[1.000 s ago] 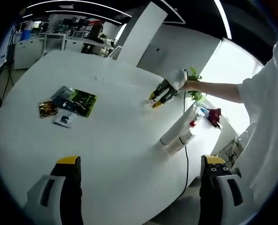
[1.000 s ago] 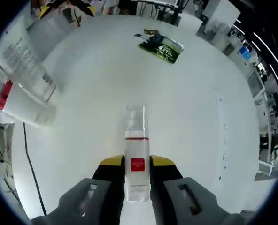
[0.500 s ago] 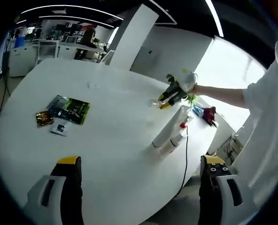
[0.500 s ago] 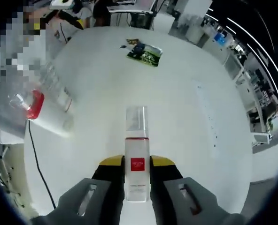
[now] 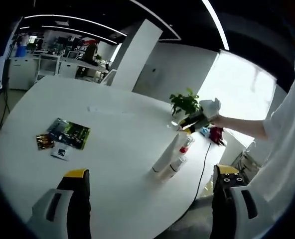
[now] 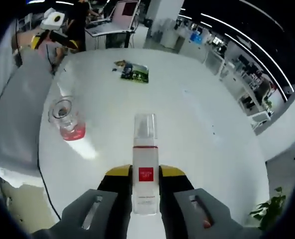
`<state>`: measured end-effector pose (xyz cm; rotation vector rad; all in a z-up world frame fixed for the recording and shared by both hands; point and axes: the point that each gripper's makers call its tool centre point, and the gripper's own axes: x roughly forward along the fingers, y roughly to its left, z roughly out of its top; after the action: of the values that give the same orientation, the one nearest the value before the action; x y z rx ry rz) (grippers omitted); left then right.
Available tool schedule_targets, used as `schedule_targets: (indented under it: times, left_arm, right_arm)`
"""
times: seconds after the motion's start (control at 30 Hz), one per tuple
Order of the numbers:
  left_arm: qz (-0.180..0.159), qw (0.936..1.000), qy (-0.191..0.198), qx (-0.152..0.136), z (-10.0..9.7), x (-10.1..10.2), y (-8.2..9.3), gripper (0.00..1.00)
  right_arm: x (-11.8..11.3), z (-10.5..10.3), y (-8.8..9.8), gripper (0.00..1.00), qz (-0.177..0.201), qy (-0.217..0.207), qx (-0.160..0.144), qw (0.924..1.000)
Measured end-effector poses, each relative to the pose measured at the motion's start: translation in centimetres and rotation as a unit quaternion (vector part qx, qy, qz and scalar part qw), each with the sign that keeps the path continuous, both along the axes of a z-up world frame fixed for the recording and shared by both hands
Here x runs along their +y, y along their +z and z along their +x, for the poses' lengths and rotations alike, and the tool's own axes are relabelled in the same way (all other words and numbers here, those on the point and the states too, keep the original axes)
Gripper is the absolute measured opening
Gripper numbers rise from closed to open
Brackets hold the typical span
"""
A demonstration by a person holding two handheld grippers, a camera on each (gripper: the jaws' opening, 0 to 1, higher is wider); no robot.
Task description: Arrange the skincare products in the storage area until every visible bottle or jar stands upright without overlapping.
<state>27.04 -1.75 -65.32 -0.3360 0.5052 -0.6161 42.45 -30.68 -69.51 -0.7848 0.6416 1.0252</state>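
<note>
pinching a clear bottle with a red label [image 6: 146, 169], the right claw [image 6: 145, 185] holds it above the white tabletop [image 6: 187, 129]. two more bottles [image 5: 168, 158] stand near the tabletop's edge. the left claw [image 5: 150, 186] is spread wide, well apart from them.

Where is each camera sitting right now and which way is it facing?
Left gripper view: rides on the left claw, open and empty, above the near edge of the white table, facing across it to two standing bottles and the person's arm holding the right claw.
Right gripper view: rides on the right claw, raised high, looking down along its held bottle at the table, the clear-capped bottle and the left claw far off.
Shared: the table, the green packets, the standing bottles.
</note>
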Motion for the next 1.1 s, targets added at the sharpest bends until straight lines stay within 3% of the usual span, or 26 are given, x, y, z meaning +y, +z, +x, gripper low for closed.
schedule_targets:
  times: [0.17, 0.27, 0.43, 0.7, 0.83, 0.97, 1.07, 1.1]
  left_arm:
    - [-0.014, 0.9998, -0.017, 0.003, -1.2, -0.7, 0.3, 0.97]
    - [-0.002, 0.9995, -0.031, 0.002, -2.1, -1.1, 0.4, 0.95]
    - [0.009, 0.9993, -0.035, 0.011, -3.8, -0.5, 0.0, 0.98]
    - [0.003, 0.9993, -0.036, 0.013, -5.4, -0.3, 0.3, 0.95]
    - [-0.012, 0.9992, -0.039, 0.004, -5.7, -0.8, 1.4, 0.94]
    - [-0.042, 0.9978, -0.05, 0.0, -6.5, -2.2, 2.9, 0.93]
    - [-0.067, 0.996, -0.059, -0.006, -7.1, -3.3, 3.9, 0.92]
    - [-0.073, 0.9954, -0.062, -0.008, -7.2, -3.6, 4.2, 0.92]
  right_arm:
    - [-0.6, -3.5, 2.4, 0.19, 0.032, -0.049, -0.025, 0.998]
    - [-1.2, -5.3, 3.6, 0.19, 0.061, -0.08, -0.044, 0.994]
    - [-2.0, -8.9, 4.2, 0.19, 0.078, -0.115, -0.058, 0.9886]
    - [-2.0, -12.0, 7.0, 0.19, 0.122, -0.155, -0.099, 0.9753]
    - [0.4, -13.8, 8.7, 0.19, 0.156, -0.168, -0.124, 0.9654]
    - [4.5, -16.0, 9.3, 0.19, 0.182, -0.157, -0.136, 0.9611]
    - [7.9, -17.0, 10.3, 0.19, 0.225, -0.155, -0.143, 0.9511]
    - [9.3, -17.6, 10.5, 0.19, 0.226, -0.148, -0.149, 0.9512]
